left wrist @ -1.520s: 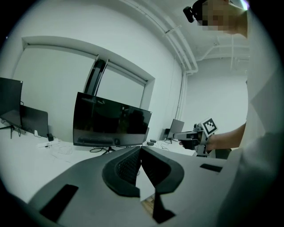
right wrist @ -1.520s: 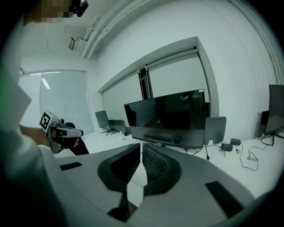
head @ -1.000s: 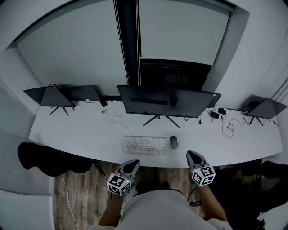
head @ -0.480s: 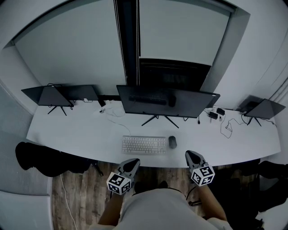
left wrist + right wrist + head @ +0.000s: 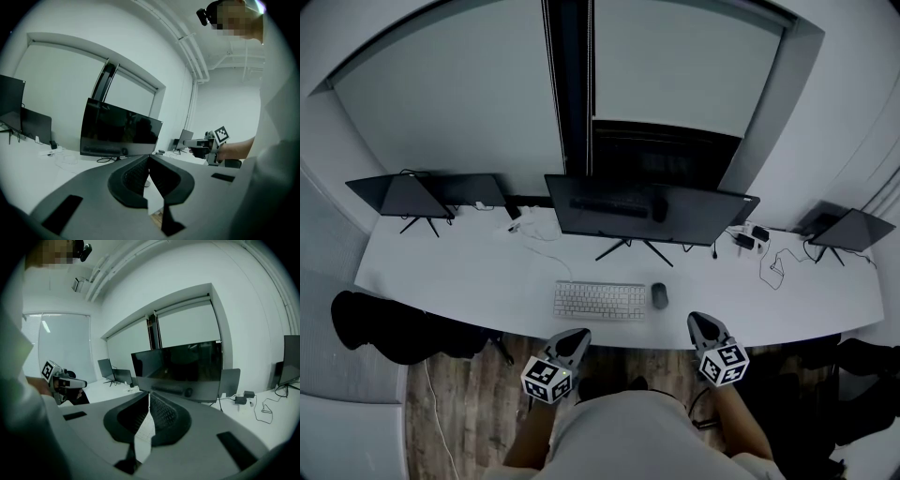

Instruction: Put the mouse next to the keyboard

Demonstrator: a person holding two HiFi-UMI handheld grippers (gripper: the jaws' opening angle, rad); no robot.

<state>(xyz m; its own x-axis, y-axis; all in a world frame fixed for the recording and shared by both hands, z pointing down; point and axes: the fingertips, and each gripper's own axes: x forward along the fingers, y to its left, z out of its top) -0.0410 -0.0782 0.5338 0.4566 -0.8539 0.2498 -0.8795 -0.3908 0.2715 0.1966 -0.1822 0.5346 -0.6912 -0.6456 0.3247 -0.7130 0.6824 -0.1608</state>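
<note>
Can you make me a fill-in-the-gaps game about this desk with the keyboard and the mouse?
The mouse lies on the ____ side of the keyboard.
The jaws of the right hand-held gripper are ____.
The left hand-held gripper holds ____.
The colour of the desk is ____.
Missing words: right; shut; nothing; white.

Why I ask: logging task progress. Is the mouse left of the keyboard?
No, the mouse lies just right of the keyboard.
</note>
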